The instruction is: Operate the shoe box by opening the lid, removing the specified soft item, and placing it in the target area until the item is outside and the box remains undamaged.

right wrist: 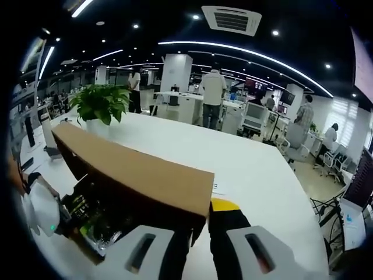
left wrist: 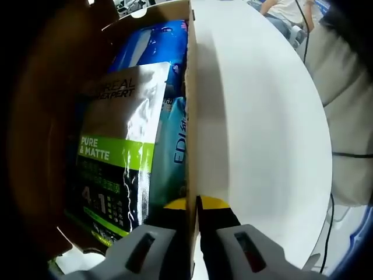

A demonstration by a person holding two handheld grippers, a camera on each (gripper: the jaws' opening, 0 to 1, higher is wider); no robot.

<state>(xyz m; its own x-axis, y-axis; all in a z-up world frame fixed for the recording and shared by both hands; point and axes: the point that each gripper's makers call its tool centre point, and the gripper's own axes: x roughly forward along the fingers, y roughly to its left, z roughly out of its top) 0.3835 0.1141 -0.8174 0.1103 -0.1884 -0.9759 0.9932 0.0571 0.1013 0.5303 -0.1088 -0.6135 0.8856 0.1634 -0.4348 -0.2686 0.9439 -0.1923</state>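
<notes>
In the left gripper view I look down into the open brown shoe box (left wrist: pixel 41 134). A silver, black and green pouch (left wrist: pixel 119 146) lies on top inside it, and blue soft packs (left wrist: pixel 152 44) lie beneath and beside it. My left gripper (left wrist: pixel 192 205) is shut on the box's side wall (left wrist: pixel 190 105), one jaw inside and one outside. In the right gripper view the cardboard lid (right wrist: pixel 134 172) is raised, and my right gripper (right wrist: pixel 201 224) is shut on its near corner. The box contents (right wrist: pixel 87 228) show under the lid. The left gripper (right wrist: pixel 42 213) shows at the left edge.
The box stands on a wide white table (right wrist: pixel 233 157), whose curved edge (left wrist: pixel 326 151) is to the right. A potted plant (right wrist: pixel 102 104) stands at the table's far end. People (right wrist: pixel 213 93) and desks are beyond. Cables (left wrist: pixel 349 154) hang past the table edge.
</notes>
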